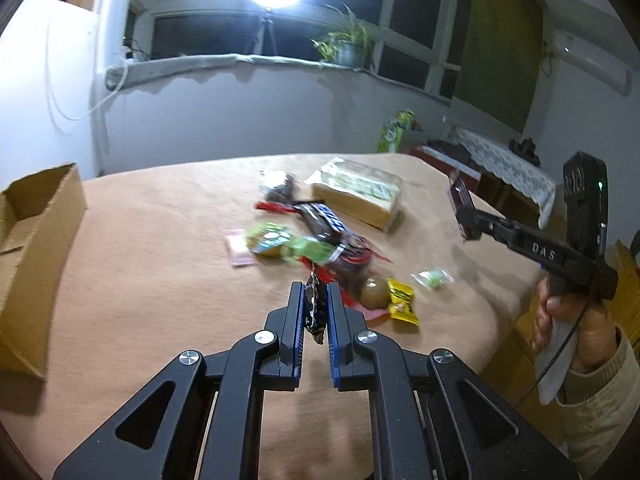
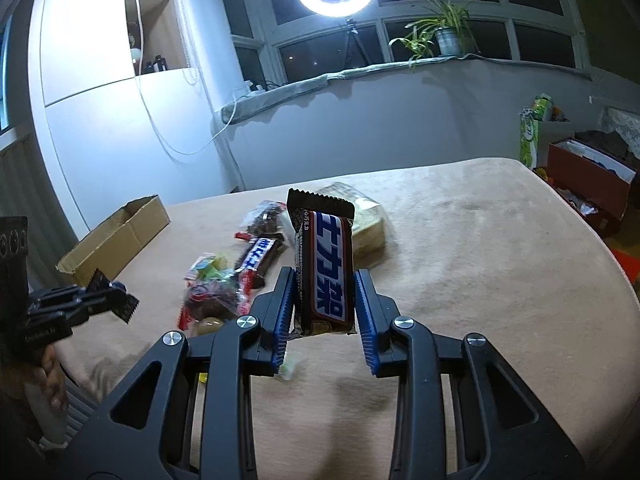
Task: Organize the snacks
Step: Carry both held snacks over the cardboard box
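Your left tongs [image 1: 316,312] are clenched on a small dark wrapped candy [image 1: 315,309], pinched edge-on between the blue pads at lower centre of the left wrist view. Your right tongs [image 2: 324,300] grip a brown chocolate bar [image 2: 324,264] standing upright at the centre of the right wrist view, its crimped top above the fingertips.

Both snacks are lifted clear of the tabletop [image 1: 160,264]. Beyond the left tongs the rest of the pile [image 1: 312,240] lies unsorted at mid-frame: another bar, green and red packets, a yellow candy, a round brown sweet, and a bagged loaf [image 1: 356,192] behind.

The cardboard box [image 1: 36,240] sits open at the left edge, well apart from both tongs; I cannot tell whether anything lies inside it. So you look early in the job: two items in hand, most still to move.
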{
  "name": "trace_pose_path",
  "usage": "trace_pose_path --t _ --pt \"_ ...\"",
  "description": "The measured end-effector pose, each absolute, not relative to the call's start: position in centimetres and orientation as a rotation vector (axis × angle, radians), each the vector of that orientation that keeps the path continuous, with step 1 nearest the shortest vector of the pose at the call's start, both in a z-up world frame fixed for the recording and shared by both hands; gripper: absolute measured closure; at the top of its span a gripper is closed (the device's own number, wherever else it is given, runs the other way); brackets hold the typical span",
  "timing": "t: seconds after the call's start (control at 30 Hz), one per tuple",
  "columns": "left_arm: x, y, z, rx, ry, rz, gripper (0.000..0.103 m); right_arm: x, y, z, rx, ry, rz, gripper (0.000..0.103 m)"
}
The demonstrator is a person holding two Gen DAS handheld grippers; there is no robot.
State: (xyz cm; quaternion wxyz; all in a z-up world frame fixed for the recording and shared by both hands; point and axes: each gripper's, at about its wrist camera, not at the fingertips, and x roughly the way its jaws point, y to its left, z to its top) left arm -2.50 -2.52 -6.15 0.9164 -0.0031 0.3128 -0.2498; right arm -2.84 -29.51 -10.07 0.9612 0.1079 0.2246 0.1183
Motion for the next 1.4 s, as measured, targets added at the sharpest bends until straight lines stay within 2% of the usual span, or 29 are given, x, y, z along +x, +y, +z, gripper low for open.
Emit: trace_pose_path --t 0.67,1.13,1.4 --pt "-2.3 8.0 -3.3 -0.123 0.520 -0.339 0.094 0.1 -17.7 -6.0 0.102 0.463 0.396 0.072" --pt "-0.8 19.2 -4.0 -0.231 0.490 -0.090 0.094 3.6 1.8 -3.2 -0.048 0.482 0.733 0.072" --pt "0.7 22.3 -5.5 -0.271 0.534 -0.039 0.094 5.8 9.3 -3.1 -0.108 0.496 0.840 0.072"
